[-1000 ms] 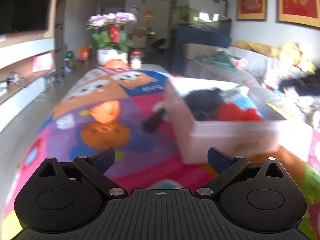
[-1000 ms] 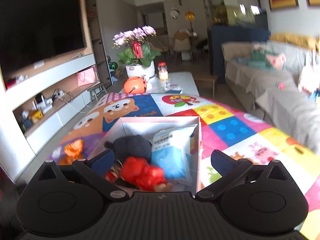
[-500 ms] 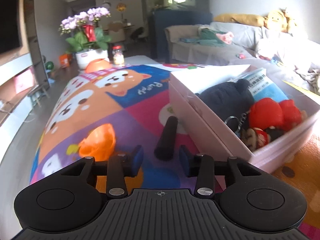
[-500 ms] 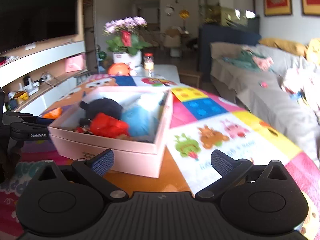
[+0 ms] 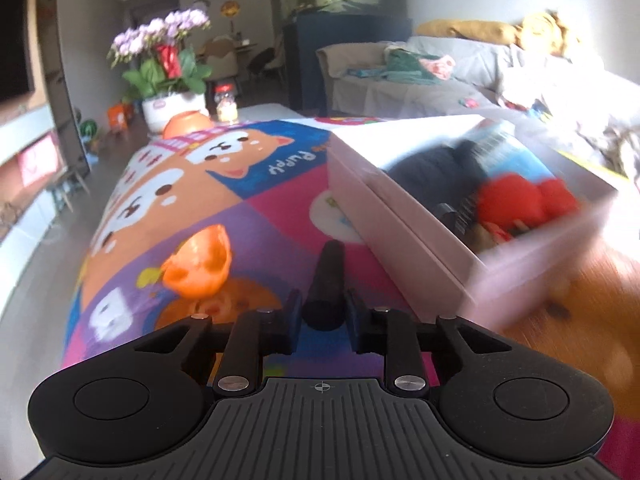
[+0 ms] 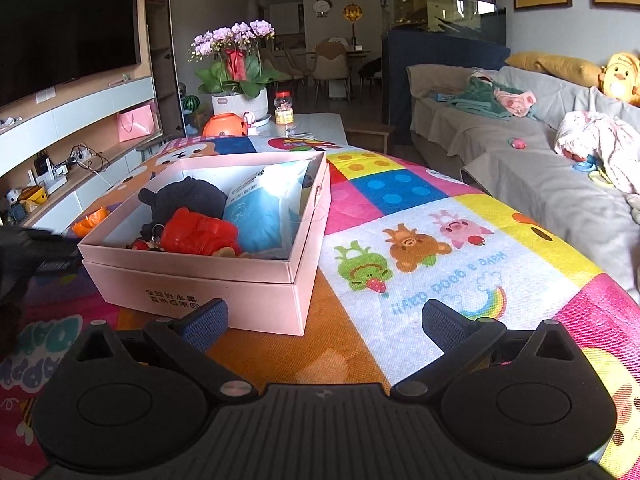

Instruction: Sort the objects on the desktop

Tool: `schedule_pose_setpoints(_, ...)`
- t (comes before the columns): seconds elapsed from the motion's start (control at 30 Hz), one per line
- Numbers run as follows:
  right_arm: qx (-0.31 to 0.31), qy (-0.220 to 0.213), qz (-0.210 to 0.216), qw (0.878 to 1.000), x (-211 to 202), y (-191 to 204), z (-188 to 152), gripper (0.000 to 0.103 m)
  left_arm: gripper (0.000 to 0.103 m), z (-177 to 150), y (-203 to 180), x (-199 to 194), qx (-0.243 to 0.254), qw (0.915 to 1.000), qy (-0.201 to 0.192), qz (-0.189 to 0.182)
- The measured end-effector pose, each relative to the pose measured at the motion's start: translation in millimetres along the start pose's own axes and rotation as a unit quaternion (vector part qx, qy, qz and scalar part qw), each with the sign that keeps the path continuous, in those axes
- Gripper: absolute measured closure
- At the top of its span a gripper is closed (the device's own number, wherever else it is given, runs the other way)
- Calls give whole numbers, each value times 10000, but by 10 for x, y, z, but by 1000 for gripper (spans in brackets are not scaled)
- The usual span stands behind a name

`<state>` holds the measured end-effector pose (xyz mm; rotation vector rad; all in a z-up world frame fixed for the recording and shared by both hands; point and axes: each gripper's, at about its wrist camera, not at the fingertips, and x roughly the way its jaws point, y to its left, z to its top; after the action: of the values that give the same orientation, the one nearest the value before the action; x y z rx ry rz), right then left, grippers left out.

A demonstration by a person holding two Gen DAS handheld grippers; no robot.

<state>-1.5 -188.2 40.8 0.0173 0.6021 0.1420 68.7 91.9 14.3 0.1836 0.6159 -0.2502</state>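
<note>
The mat (image 6: 420,264) reads "Have a good day!!" upside down beside a rainbow, and "PUPPY" by a bear face in the left view. The pink box (image 6: 224,292) carries Chinese print on its front wall; inside lie a black plush (image 6: 188,200), a red toy (image 6: 196,232) and a blue packet (image 6: 260,216). The left gripper (image 5: 322,314) is clamped on a black cylinder (image 5: 326,276) lying on the mat just beside the box. An orange toy (image 5: 200,264) sits near it. The right gripper (image 6: 324,320) hangs spread wide, holding nothing.
</note>
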Motion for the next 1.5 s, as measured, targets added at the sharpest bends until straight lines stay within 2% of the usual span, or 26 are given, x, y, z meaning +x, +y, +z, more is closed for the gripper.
schedule_pose_setpoints(0.2,84,1,48,10000,-6,-23,-30,0,77,-206,-245,-552,59,9996,14,-277)
schedule_pose_setpoints(0.3,101,-41,99,9999,-40,-16,-39,0,76,-222,-394,-720,-94,9986,-92,-522)
schedule_pose_setpoints(0.37,101,-72,118,9999,-69,-17,-38,0,76,-219,-519,-754,-109,9974,-112,-697)
schedule_pose_setpoints(0.4,101,-98,119,9998,-89,-18,-39,0,83,-218,-577,-757,-100,9964,-98,-842)
schedule_pose_setpoints(0.47,113,-152,112,9998,-130,-33,-35,0,83,-203,-693,-737,-150,9931,-48,-1159)
schedule_pose_setpoints(0.57,153,-173,77,9997,-159,-65,-37,0,79,-179,-891,-655,-103,9899,-42,-1416)
schedule_pose_setpoints(0.67,194,-162,30,9997,-165,-93,-48,0,71,-158,-1019,-656,-47,9858,-111,-1672)
schedule_pose_setpoints(0.73,177,-160,10,9997,-174,-102,-62,0,45,-136,-1013,-696,-12,9864,-226,-1629)
schedule_pose_setpoints(0.77,162,-153,5,9998,-174,-111,-72,0,39,-125,-983,-714,-11,9884,-279,-1490)
schedule_pose_setpoints(0.83,143,-114,12,9998,-161,-112,-94,0,21,-120,-903,-727,7,9935,-345,-1084)
schedule_pose_setpoints(0.9,145,-53,37,9999,-127,-100,-120,0,15,-123,-775,-690,-64,9968,-291,-743)
schedule_pose_setpoints(1.0,127,63,101,9998,-69,-65,-156,0,8,-106,-585,-518,-296,9969,-143,-721)
schedule_pose_setpoints(1.07,108,122,150,9998,-45,-27,-174,0,8,-81,-490,-358,-437,9956,-57,-831)
schedule_pose_setpoints(1.2,-29,131,225,9997,-79,35,-182,0,7,-89,-368,-128,-897,9866,289,-1332)
schedule_pose_setpoints(1.33,-252,168,422,9987,-137,81,-205,0,6,-135,-418,-202,-993,9811,340,-1625)
schedule_pose_setpoints(1.5,-738,425,637,9943,-86,260,-325,0,6,-175,-598,-288,-1218,9708,416,-2024)
